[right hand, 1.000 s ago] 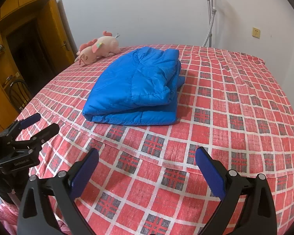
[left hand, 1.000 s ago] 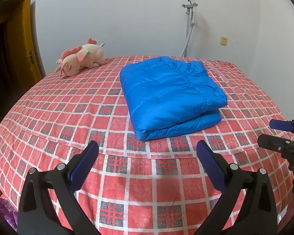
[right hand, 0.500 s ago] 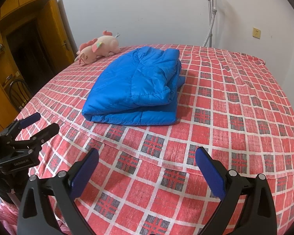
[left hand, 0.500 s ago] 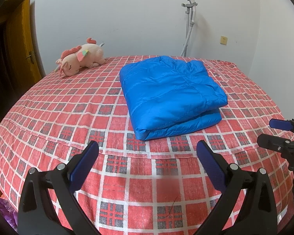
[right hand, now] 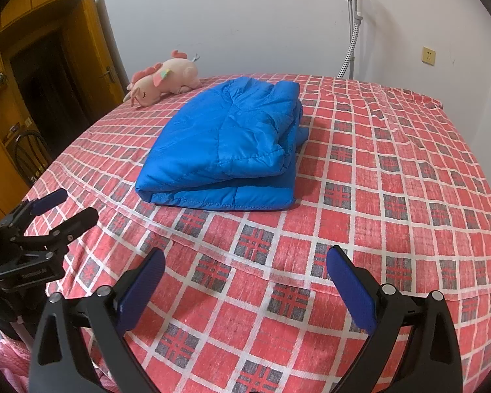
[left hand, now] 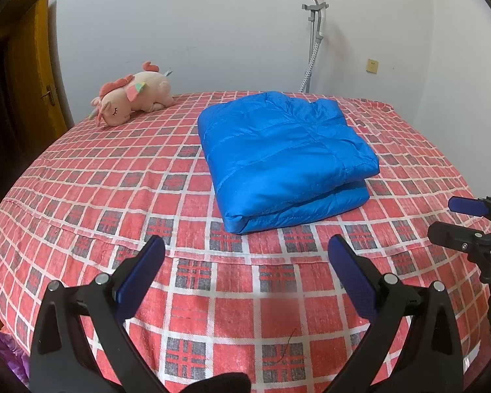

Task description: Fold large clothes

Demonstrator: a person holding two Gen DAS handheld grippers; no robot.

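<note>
On the bed, mid-sheet: blue puffer jacket point(left hand: 286, 160), folded into a thick rectangular bundle of layers, fold edge facing the cameras; same bundle in right wrist view point(right hand: 226, 150).
Bed: red, white and grey checked sheet point(left hand: 91, 196) covering whole surface, a few wrinkles at the far right corner.
Left gripper point(left hand: 245, 255): spread wide, blue pads apart, nothing between them; hovering over the sheet on the near side of the jacket, well apart from it. Also seen from the right wrist view at far left point(right hand: 63, 206), fingers parted.
Right gripper point(right hand: 245, 262): spread wide, holding nothing; over the sheet on the near side of the jacket, not touching it. Visible at the right edge of left wrist view point(left hand: 455, 216), fingers apart.
Beyond the jacket, far left: pink plush unicorn point(left hand: 132, 101) lying on its side on the sheet, near the wall.
Behind the jacket, against the wall: grey garment steamer pole with hose point(left hand: 314, 32).
Right of the steamer: yellowish wall socket point(left hand: 372, 65).
Left of the bed: wooden door and frame point(right hand: 91, 52), dark opening beside it; dark chair point(right hand: 29, 154) near the bed's left edge.
</note>
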